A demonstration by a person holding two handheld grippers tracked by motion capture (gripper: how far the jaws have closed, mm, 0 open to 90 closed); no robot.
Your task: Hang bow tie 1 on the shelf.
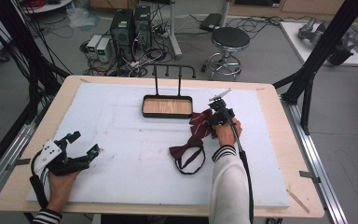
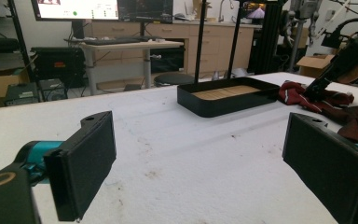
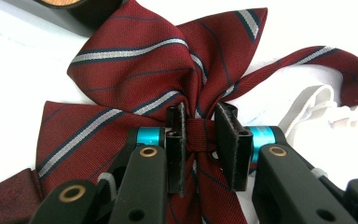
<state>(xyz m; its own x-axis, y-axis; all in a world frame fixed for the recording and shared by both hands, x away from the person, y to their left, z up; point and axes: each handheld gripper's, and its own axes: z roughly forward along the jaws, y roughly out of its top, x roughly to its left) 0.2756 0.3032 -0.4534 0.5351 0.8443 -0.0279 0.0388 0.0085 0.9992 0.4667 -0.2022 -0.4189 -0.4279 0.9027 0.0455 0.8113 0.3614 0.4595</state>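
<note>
Right claw (image 3: 200,142) is pinching the striped maroon bow tie (image 3: 135,70) at its centre knot, at 4 o'clock from the tray (image 1: 167,113) on the desk (image 1: 121,140). Left claw (image 2: 200,168) is sitting open, empty. No legible labels, probably.

No lettering, label, brand or number can be read anywhere. The lit monitor (image 2: 77,9) far left in the left gripper view shows small marks too blurred to make out.

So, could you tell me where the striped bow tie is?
In the high view the striped bow tie lies right of centre, beside the black tray, its knot pinched by the right gripper.
</note>
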